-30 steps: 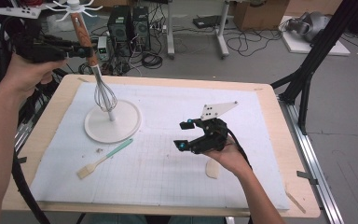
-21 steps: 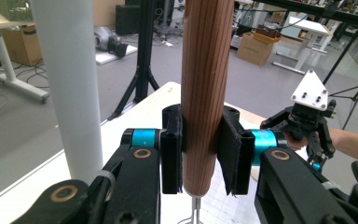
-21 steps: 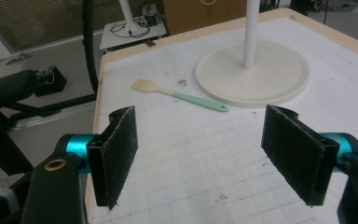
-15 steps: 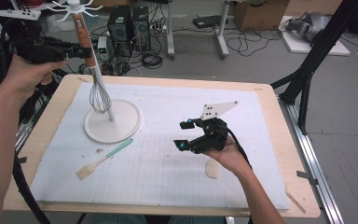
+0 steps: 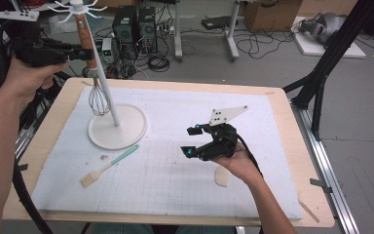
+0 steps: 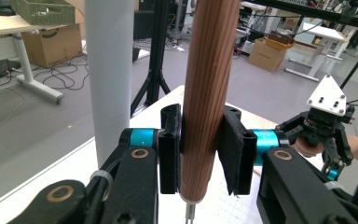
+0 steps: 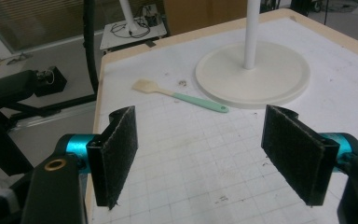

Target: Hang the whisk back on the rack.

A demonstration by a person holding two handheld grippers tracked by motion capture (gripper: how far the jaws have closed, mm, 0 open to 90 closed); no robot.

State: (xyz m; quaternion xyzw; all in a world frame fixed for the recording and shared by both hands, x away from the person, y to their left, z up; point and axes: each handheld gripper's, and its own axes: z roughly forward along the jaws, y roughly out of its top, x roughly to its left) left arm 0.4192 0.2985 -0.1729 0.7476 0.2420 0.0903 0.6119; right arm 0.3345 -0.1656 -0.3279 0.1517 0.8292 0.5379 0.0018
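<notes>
One metal whisk with a ribbed brown wooden handle (image 6: 208, 93) hangs clenched in the left tongs (image 5: 80, 52), beside one white hook stand (image 5: 118, 127); it sits higher than a second ago. One mint-handled spatula (image 5: 109, 165) lies on the white gridded bench mat (image 5: 175, 180). Right tongs (image 7: 200, 154) gape, released. Cables litter the grey floor (image 5: 272, 63).

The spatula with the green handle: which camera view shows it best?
The right gripper view: the spatula lies close and sharp on the mat, blade and handle both plain. The high view shows the spatula whole but small, before the stand's base.
</notes>
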